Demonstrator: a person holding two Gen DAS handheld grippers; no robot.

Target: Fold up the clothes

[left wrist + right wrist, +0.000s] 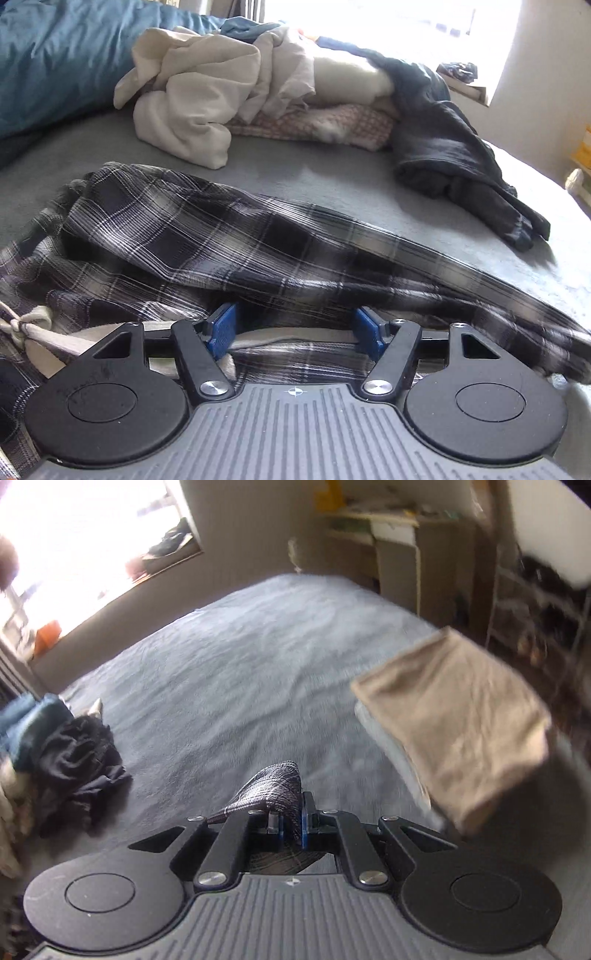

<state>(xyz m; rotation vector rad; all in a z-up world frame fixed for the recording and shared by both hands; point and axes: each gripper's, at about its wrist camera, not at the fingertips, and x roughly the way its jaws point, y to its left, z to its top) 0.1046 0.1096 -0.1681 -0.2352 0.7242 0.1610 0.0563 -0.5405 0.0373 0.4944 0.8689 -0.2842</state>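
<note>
**Plaid corner pinched on the right, left gripper spread over the waistband**

Right now we see the right gripper (291, 825) clamped narrow on a corner of the plaid trousers (229, 243); a peak of the checked cloth (275, 786) stands up between its blue pads (304, 827), and more of it hangs below the jaws. Beyond that gripper lies the grey bed (240, 672), mostly bare. Ahead and to its right sits a folded beige cloth (458, 727) on top of a stack at the bed's edge, blurred. To its left is a crumpled black garment (79, 760), with a blue one (26, 720) just behind that.

Our left gripper (295, 330) stands fairly wide, pads (221, 326) apart, low over the trousers' waist. Whether the pads touch the cloth we cannot tell; they do not pinch it. The plaid fabric stretches from just ahead of this gripper out to the right in a taut band. A white drawstring (26, 326), knotted, lies to the gripper's left.

Farther ahead of the left gripper a cream garment (192, 99) is heaped against a patterned pink piece (332, 125). A dark grey garment (454, 147) trails off ahead and to the right, and a blue duvet (66, 55) rises at far left.
</note>
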